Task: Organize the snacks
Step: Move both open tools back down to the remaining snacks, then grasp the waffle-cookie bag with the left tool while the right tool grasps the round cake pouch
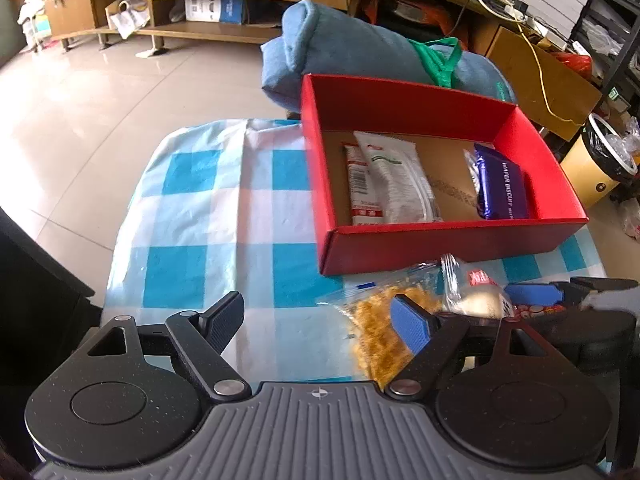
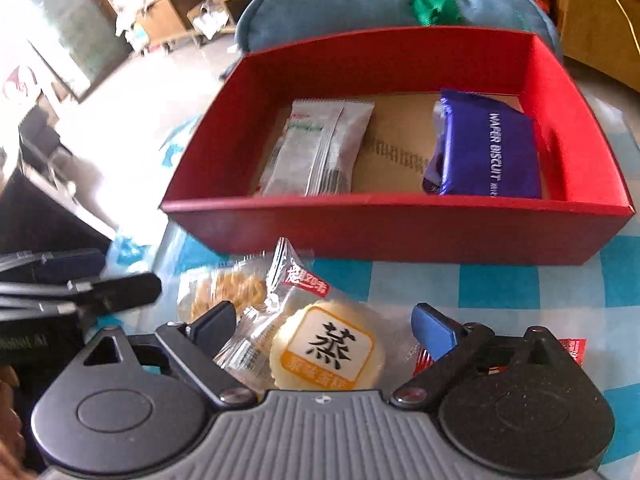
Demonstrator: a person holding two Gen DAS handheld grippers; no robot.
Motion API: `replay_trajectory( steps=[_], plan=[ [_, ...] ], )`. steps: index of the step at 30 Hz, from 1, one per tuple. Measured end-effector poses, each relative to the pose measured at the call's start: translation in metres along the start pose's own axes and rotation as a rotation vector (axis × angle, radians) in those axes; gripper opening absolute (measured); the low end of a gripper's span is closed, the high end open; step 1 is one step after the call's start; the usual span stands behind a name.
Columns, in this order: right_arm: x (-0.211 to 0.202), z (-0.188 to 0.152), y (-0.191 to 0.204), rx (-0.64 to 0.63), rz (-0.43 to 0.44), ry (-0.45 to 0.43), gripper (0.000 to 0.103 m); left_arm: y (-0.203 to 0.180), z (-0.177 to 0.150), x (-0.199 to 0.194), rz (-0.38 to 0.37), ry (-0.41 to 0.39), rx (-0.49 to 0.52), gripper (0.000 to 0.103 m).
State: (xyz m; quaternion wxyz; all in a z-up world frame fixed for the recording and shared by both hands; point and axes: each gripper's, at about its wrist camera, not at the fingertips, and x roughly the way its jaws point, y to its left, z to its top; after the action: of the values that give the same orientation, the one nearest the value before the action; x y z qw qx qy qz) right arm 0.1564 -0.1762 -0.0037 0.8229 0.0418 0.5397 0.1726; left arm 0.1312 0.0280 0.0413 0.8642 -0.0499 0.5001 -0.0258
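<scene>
A red box (image 1: 440,242) stands at the back of the table. It holds a white packet (image 1: 394,176), a red-and-white packet (image 1: 360,184) and a purple wafer biscuit pack (image 1: 506,190). In front of the box lie a clear bag of golden noodle snack (image 1: 372,320) and a clear-wrapped round cake (image 2: 328,348). My left gripper (image 1: 316,316) is open over the cloth, its blue pad above the noodle bag. My right gripper (image 2: 325,325) is open with the cake pack between its fingers, and the pads are not pressing on it. In the right wrist view the red box (image 2: 400,232) fills the middle.
A blue-and-white checked cloth (image 1: 200,240) covers the table, which ends at the left above tiled floor. A blue rolled cushion (image 1: 352,52) lies behind the box. A small red packet (image 2: 572,350) lies at the right. A bin (image 1: 596,172) stands on the floor at the right.
</scene>
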Motion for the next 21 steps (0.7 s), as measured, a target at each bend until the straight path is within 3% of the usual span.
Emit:
replay_trajectory(
  steps=[8, 12, 17, 21],
  plan=[
    [-0.021, -0.004, -0.022, 0.125, 0.046, -0.021, 0.093, 0.007, 0.001, -0.002, -0.028, 0.004, -0.014, 0.085],
    [-0.010, -0.012, -0.030, 0.179, 0.061, 0.019, 0.094, 0.002, 0.001, -0.003, -0.041, 0.003, -0.006, 0.085],
    [0.004, -0.010, -0.016, 0.142, 0.040, 0.024, 0.095, -0.002, -0.001, -0.003, -0.038, 0.003, 0.008, 0.085],
    [0.007, -0.011, -0.008, 0.083, -0.005, 0.005, 0.088, -0.002, -0.001, 0.002, -0.029, 0.019, 0.007, 0.085]
  ],
)
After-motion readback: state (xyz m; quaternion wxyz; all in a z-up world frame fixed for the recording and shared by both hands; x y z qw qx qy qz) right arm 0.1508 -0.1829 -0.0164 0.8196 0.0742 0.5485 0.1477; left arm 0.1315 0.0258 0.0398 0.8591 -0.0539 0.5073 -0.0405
